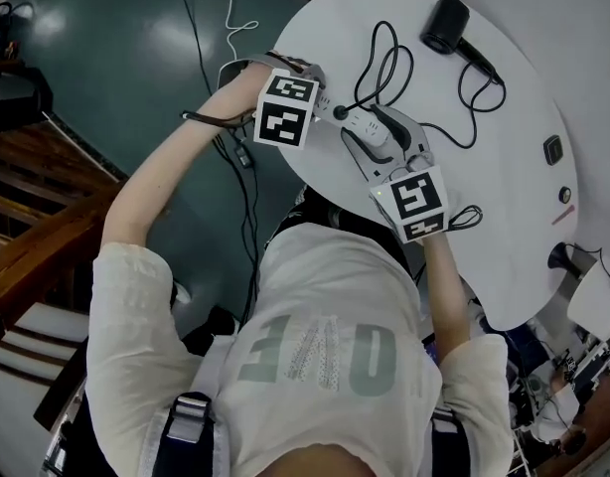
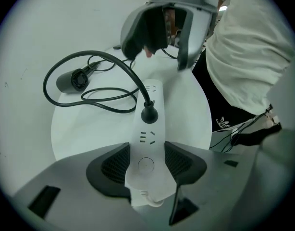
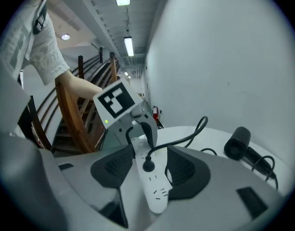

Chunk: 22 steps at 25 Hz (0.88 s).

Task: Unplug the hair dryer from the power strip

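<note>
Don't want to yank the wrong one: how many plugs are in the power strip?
1: the black plug mid-strip on the white power strip, its cord running to the hair dryer. No other shows.

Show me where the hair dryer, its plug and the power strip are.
hair dryer (image 1: 444,23): head view, on its black barrel.
plug (image 2: 149,113): left gripper view, on its round black body.
power strip (image 3: 154,198): right gripper view, on its white near end.
</note>
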Each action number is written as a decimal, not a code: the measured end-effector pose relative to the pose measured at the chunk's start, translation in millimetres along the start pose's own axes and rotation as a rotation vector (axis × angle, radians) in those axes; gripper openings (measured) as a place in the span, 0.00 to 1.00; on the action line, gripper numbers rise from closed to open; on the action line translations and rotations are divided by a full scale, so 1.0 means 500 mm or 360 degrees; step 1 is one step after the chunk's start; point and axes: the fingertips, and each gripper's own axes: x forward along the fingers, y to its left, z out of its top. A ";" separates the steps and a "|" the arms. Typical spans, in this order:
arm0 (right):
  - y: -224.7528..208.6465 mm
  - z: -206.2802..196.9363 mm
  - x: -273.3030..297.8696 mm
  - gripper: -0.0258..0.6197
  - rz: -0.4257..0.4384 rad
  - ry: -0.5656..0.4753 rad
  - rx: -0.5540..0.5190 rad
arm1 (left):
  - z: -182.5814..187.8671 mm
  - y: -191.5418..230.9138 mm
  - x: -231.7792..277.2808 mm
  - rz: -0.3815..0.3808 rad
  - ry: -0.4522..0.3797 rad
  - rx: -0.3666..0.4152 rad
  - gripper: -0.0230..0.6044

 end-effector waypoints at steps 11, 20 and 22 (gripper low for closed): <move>0.009 -0.051 0.121 0.17 -0.0095 0.0055 -0.0167 | 0.001 -0.002 0.000 0.0010 0.0012 0.0007 0.41; 0.019 -0.045 0.121 0.13 -0.0140 0.0026 -0.0341 | -0.001 -0.001 0.007 -0.0022 0.0055 0.0015 0.41; 0.021 -0.043 0.120 0.13 -0.0149 0.0040 -0.0431 | 0.000 -0.001 0.007 -0.0038 0.0076 0.0016 0.41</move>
